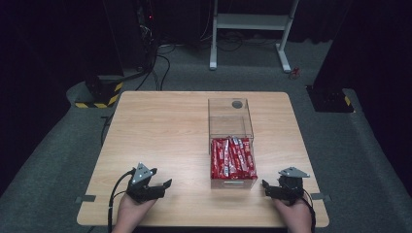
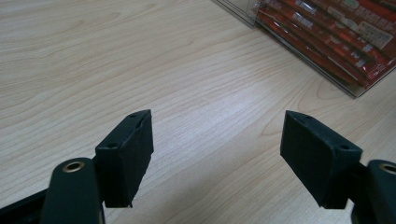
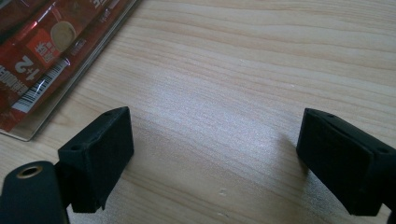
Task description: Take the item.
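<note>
While your left gripper (image 1: 163, 185) and right gripper (image 1: 266, 187) rest wide-fingered on the worktop (image 1: 160, 131), clear box (image 1: 231, 145) between: red packets (image 1: 233, 158) lying lengthwise, pointing away from you.

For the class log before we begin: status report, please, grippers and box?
Left gripper open, empty. Right gripper open, empty. Clear box between them, red packets inside. Bare table around, nothing blocking.
</note>
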Demonstrator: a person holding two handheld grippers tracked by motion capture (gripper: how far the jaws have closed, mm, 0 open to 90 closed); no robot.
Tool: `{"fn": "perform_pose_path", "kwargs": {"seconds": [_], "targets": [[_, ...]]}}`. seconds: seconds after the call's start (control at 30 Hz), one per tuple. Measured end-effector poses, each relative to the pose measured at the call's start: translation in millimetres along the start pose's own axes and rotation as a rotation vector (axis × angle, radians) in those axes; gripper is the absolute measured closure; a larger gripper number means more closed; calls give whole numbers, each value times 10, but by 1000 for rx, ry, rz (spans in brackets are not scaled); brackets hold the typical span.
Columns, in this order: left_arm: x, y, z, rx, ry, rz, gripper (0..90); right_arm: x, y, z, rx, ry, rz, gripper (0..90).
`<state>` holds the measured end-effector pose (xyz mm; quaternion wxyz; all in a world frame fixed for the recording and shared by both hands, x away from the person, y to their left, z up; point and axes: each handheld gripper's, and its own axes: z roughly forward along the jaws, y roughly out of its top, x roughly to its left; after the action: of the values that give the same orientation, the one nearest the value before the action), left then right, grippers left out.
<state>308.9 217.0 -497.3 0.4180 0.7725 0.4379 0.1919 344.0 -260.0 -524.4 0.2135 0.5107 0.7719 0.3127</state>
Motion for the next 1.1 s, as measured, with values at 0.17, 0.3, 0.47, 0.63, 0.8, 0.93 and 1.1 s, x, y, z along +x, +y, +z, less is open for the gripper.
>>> {"fn": "perform_pose_path", "kwargs": {"seconds": [0.17,0.3,0.47,0.63,0.8,0.93,1.1], "targets": [[-30,19,21,-5,-3,2,259,-1,2,2,-1,0,-1,108],[-70,32,21,-6,-13,4,262,-1,1,2,-1,1,-1,109],[-82,91,5,-14,-14,30,263,0,0,1,0,0,-1,110],[-99,166,15,-27,-20,27,265,5,-15,-16,-4,-1,0,122],[-168,261,41,-33,-40,49,269,10,-22,-24,-2,0,5,123],[-218,334,41,-44,-58,47,273,3,-17,-18,-4,1,-2,123],[-283,405,69,-53,-66,54,279,3,-13,-15,-3,3,-1,123]]}}
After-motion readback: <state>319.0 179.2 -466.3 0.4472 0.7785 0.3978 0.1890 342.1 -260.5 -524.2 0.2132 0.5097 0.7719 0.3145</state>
